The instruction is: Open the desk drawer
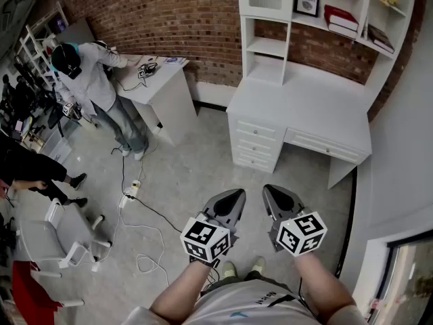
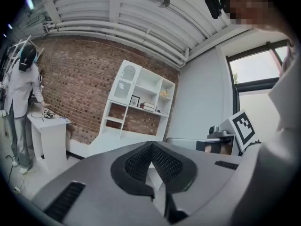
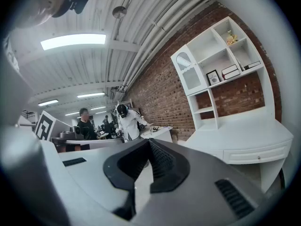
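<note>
Approach stance: left gripper [image 1: 229, 205] and right gripper [image 1: 279, 202], jaws pressed together and empty, are held level facing the white counter [image 1: 304, 103], well apart from its closed drawers [image 1: 257, 145], apparently before any reach.

Left gripper [image 2: 151, 146], jaws closed together with nothing between them, facing a white shelved desk [image 2: 114, 136] against a brick wall [image 2: 80, 84]. At far left, a person [image 2: 21, 93] stands at a small white tabletop [image 2: 49, 121].
</note>
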